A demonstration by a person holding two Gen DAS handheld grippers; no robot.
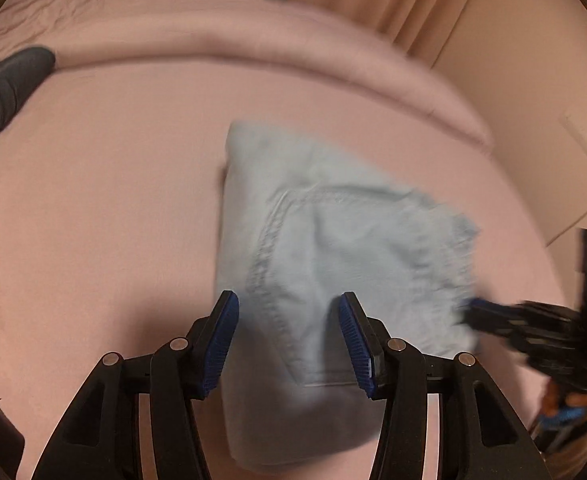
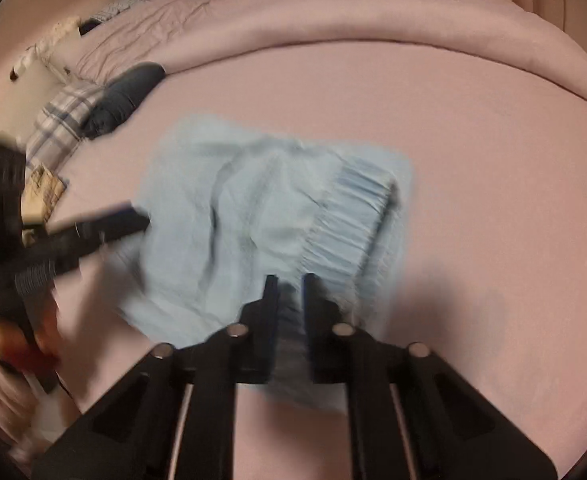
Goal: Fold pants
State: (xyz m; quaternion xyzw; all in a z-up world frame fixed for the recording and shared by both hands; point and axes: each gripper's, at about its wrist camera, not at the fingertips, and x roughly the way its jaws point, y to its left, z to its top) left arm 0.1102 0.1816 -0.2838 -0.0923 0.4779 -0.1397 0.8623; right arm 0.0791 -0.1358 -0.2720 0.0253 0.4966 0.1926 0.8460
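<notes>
Left wrist view: one pair of light blue cotton pants [image 1: 333, 248], folded into a compact bundle, lying mid-bed on pink bed sheet [image 1: 93, 220]. Stitched seam and frayed hem visible on top layer. Left claw [image 1: 289, 336] spread wide, blue pads either side of the near fabric, nothing pinched between them. Right claw [image 1: 473, 306] entering from right edge, tip touching the frayed hem; blurred, so grip not readable from this view.

Right wrist view: same pants [image 2: 233, 220], gathered elastic waistband [image 2: 345, 220] on top at the right side. Right claw [image 2: 289, 280] fingers narrow, clamped on a fold of blue fabric at the near edge. Left claw [image 2: 133, 220] coming in from the left, motion-blurred, at the pants' left edge.

Count elsewhere on bed: one dark grey rolled garment [image 2: 125, 96], one plaid folded cloth [image 2: 61, 120] just beside it, one rolled-back pink duvet [image 2: 333, 12] along the far side. Peach curtains [image 1: 393, 0] behind bed. No containers in either view.
</notes>
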